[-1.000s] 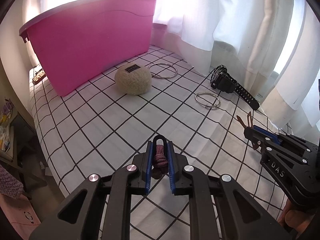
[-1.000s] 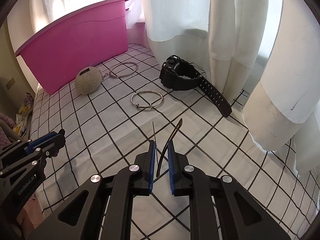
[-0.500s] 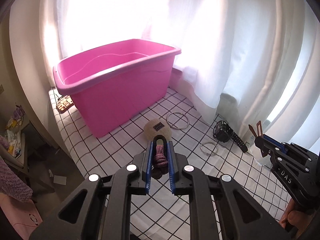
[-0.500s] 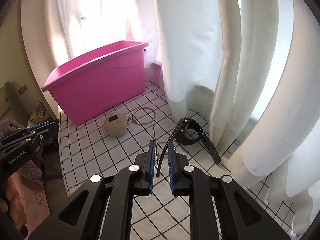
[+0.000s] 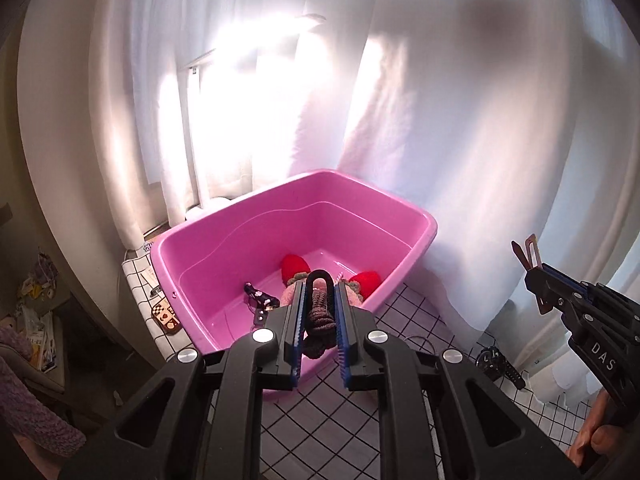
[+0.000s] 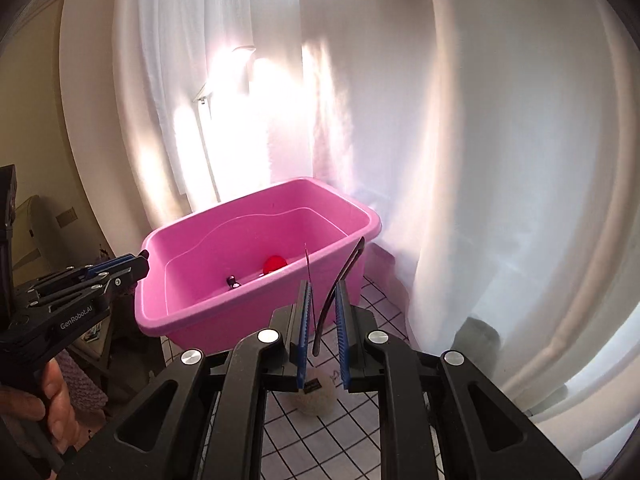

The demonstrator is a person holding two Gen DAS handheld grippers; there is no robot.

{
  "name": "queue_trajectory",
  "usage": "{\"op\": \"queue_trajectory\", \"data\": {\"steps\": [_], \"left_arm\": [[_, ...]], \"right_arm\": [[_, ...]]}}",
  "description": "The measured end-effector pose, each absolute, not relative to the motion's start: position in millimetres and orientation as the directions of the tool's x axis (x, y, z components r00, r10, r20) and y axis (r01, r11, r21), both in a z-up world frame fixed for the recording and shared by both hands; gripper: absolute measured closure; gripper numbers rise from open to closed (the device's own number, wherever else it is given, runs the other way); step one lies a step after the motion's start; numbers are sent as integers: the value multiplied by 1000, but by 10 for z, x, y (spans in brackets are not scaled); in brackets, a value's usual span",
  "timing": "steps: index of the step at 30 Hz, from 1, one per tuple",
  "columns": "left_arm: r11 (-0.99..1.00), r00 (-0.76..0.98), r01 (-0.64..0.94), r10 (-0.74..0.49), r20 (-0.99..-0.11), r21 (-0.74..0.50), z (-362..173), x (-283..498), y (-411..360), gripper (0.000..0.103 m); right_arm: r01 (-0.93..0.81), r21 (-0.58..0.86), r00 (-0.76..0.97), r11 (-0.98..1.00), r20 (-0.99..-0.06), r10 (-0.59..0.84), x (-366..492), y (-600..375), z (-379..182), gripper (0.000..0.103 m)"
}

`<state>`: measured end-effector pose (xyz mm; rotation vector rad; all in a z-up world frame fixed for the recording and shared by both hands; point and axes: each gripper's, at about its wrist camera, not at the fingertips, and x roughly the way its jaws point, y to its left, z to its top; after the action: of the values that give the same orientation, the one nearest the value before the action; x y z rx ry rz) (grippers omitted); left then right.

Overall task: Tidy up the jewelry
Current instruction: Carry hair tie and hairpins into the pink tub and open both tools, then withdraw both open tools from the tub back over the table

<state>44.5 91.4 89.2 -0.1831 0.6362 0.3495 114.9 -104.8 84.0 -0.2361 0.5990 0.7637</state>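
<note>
Above the grid-patterned cloth, at the twelve o'clock of both my views, sits the pink tub, its rim backed by white curtains. My left gripper is clenched on a braided mauve cord bracelet, whose loop sticks out past the fingertips over the tub's near wall. My right gripper is clamped on a thin dark hair clip, its two prongs splayed toward twelve o'clock, in front of the tub's near rim in that view. In the left view the right gripper appears at three o'clock with the clip's brown tips showing. Inside the tub lie two red pieces, a dark purple trinket at about ten o'clock of my left fingertips, and something pink and fuzzy partly hidden behind my fingers. A black watch lies on the cloth at four o'clock in the left view. A cream fuzzy ball rests on the cloth below my right fingers.
</note>
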Motion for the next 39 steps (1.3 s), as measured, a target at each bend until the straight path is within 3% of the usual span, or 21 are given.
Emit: {"op": "queue_trajectory", "data": {"steps": [10,22,28,31,32,33,35,36,37,39], "left_arm": [[937,725,-343,216,-654,-71,801,1099,1709,89],[933,548,-337,82,-833,-130,236,1694,2292,88],[929,457,-337,16,-889,-157,18,1769,2394,84],[930,446,-332,12,-895,-154,-1,1781,2422,76],[930,442,-334,11,-897,-153,-4,1780,2430,67],[929,439,-338,13,-899,-151,-8,1786,2440,56],[928,442,-343,23,-897,-146,-1,1788,2461,44],[928,447,-344,27,-894,-144,7,1785,2468,39],[927,451,-345,28,-892,-145,12,1785,2476,39],[926,452,-346,26,-892,-149,13,1789,2486,38]], "right_arm": [[-730,37,504,683,-645,574,1637,136,798,91],[-713,97,303,694,-850,430,2234,949,129,91],[-666,120,224,736,-909,351,2464,1076,-155,91],[-651,121,207,750,-921,329,2530,1115,-240,88],[-643,115,213,757,-923,321,2543,1112,-251,85],[-638,103,223,763,-924,311,2574,1126,-264,76],[-638,85,236,765,-925,299,2584,1145,-276,68],[-637,79,241,767,-924,296,2589,1140,-273,60],[-635,75,247,769,-923,294,2590,1138,-264,53],[-636,68,252,769,-923,290,2591,1148,-258,53]]}}
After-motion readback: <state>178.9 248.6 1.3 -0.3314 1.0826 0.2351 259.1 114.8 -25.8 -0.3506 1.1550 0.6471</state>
